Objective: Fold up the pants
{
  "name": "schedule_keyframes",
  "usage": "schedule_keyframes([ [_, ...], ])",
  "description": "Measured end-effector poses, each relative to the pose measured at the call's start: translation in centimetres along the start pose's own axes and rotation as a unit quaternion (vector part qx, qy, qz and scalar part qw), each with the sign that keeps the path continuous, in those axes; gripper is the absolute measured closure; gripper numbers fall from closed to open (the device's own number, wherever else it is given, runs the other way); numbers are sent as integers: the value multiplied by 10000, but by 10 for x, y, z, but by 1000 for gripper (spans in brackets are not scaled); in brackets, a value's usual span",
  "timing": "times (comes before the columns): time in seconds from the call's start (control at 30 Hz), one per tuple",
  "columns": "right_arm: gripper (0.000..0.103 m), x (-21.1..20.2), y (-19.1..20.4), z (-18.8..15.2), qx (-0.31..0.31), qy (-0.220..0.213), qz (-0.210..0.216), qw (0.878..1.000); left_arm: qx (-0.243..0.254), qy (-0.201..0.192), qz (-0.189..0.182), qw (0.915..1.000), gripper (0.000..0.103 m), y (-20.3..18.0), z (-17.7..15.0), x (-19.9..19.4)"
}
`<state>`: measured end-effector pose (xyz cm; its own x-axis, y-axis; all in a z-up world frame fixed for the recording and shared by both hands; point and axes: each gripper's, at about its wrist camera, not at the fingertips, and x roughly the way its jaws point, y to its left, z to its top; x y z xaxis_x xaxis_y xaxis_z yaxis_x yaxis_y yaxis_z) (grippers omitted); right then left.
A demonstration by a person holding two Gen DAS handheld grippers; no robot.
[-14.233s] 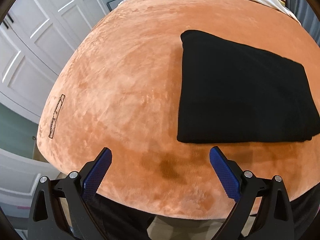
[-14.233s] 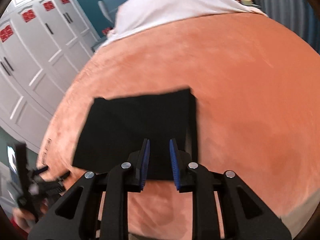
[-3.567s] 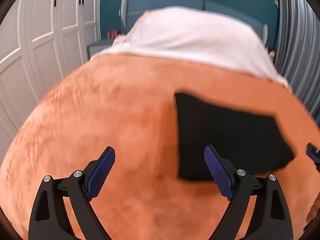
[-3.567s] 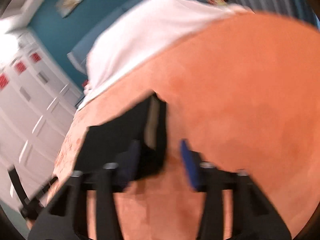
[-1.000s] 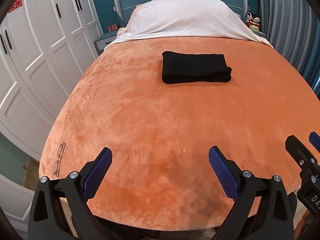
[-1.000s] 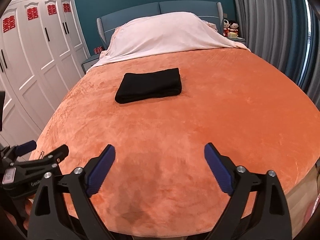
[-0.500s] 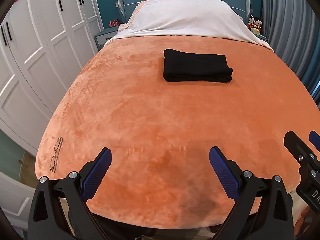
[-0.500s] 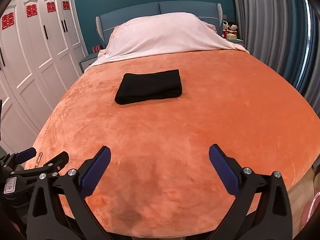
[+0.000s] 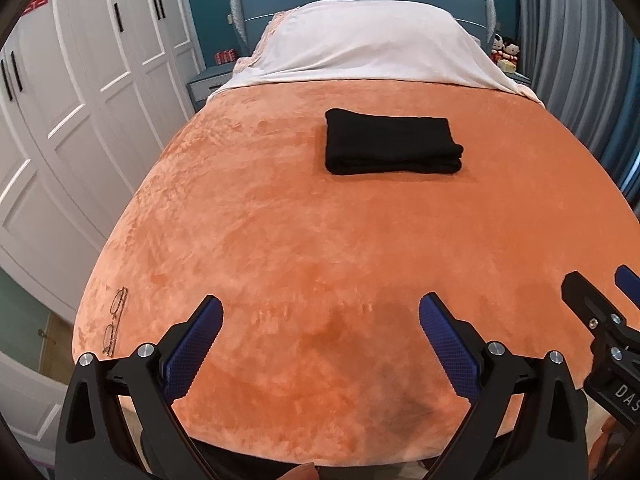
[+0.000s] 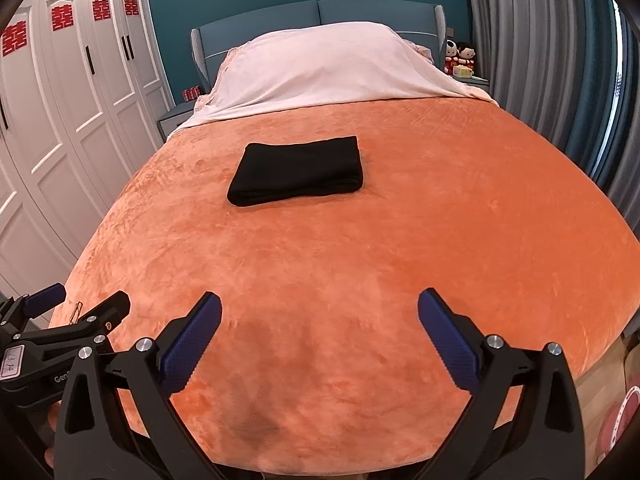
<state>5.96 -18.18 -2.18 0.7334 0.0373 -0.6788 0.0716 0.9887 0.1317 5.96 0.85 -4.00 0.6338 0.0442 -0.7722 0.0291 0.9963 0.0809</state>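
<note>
The black pants (image 9: pixel 390 146) lie folded into a compact rectangle on the orange blanket (image 9: pixel 320 240), toward the far half of the bed; they also show in the right wrist view (image 10: pixel 298 170). My left gripper (image 9: pixel 320 332) is open and empty, held over the near edge of the bed, far from the pants. My right gripper (image 10: pixel 320 330) is open and empty too, beside the left one. The right gripper shows at the right edge of the left wrist view (image 9: pixel 600 304); the left gripper shows at the lower left of the right wrist view (image 10: pixel 76 308).
A pair of glasses (image 9: pixel 115 320) lies on the blanket's near left corner. A white cover (image 9: pixel 360 44) drapes the pillows by the blue headboard (image 10: pixel 320 16). White wardrobe doors (image 9: pixel 80 100) stand to the left, grey curtains (image 10: pixel 540 60) to the right.
Both grippers have pulled back and tilted up slightly in the last second, so the pants sit a little lower in view. Earlier the pants were folded and set down.
</note>
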Motion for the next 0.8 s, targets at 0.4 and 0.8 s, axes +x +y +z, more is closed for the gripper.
schedule_keyframes([
  [0.4, 6, 4, -3, 2, -84, -29, 75, 9999, -10, -119, -38, 9999, 6, -7, 5, -2],
  [0.8, 6, 5, -5, 6, -178, -17, 130, 9998, -34, -246, 25, 9997, 6, -8, 8, -8],
])
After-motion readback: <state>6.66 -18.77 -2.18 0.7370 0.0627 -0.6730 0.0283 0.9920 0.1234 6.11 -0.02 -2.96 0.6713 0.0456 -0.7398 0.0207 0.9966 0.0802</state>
